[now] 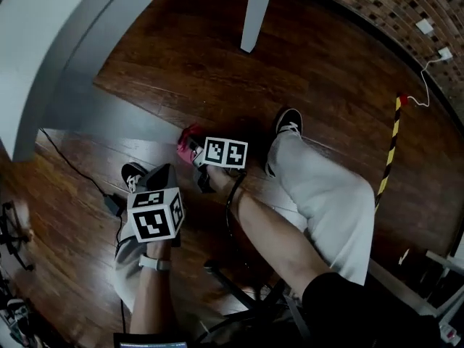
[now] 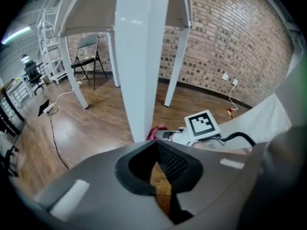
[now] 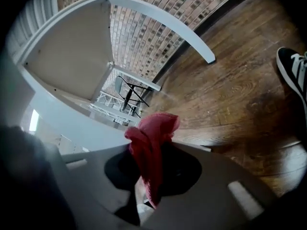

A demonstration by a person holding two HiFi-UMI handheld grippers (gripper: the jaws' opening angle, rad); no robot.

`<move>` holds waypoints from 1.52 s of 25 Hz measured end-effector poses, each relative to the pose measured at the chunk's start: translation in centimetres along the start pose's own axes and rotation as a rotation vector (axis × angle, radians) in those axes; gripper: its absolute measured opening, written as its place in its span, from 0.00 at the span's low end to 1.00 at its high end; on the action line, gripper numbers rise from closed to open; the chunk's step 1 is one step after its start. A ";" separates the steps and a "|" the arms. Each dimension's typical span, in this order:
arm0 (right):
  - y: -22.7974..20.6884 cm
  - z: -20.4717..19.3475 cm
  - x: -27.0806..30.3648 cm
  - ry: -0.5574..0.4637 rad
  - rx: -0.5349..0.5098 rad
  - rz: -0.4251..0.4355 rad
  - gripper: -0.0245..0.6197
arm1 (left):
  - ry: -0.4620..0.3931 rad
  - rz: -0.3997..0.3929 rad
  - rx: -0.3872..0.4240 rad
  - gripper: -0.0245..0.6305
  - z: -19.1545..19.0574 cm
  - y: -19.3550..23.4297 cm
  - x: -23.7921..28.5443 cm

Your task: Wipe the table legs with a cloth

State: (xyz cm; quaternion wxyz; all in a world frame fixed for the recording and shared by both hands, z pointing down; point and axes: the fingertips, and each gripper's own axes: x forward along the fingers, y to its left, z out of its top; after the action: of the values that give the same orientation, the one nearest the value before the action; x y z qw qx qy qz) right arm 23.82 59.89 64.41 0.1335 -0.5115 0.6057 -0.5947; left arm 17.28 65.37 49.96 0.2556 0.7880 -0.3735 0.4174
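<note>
The right hand-held gripper (image 1: 196, 149) (image 3: 147, 153) is pinching a red cloth (image 1: 187, 138) (image 3: 151, 132). The cloth bunches up above the jaws and a strip of it hangs down between them. It is low, close over the wooden floor (image 1: 326, 71), and sits at the lower end of the near white desk leg (image 1: 109, 112) (image 2: 141, 56) (image 3: 81, 123). The left gripper view shows the cloth just to the right of that leg's foot. No view shows whether cloth and leg are touching.

The left hand-held gripper (image 1: 161, 174) (image 2: 156, 145) is to the left and nearer the person. Its jaws are pressed together at the tips with nothing between them, and only floor shows through the slit behind. It points at the same leg.

A second desk leg (image 1: 255, 13) (image 2: 175, 66) (image 3: 163, 23) stands farther off, toward the brick wall (image 2: 230, 37).

The person's shoes are on the floor, one (image 1: 288, 122) (image 3: 295, 68) to the right of the cloth and one (image 1: 134, 174) beside the left gripper. A dark cable (image 1: 72, 165) trails across the floor at the left. A folding chair (image 2: 88, 51) stands far back on the left.
</note>
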 end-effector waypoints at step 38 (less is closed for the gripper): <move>43.0 15.3 -21.5 0.110 -0.296 0.779 0.12 | -0.805 0.187 -0.002 0.03 23.5 -4.7 -24.9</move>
State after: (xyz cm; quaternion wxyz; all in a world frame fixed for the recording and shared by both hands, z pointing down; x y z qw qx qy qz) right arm 25.21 57.79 14.02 0.2408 -0.2253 0.8391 -0.4327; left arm 22.77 60.74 16.15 0.0510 0.8507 -0.5141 0.0968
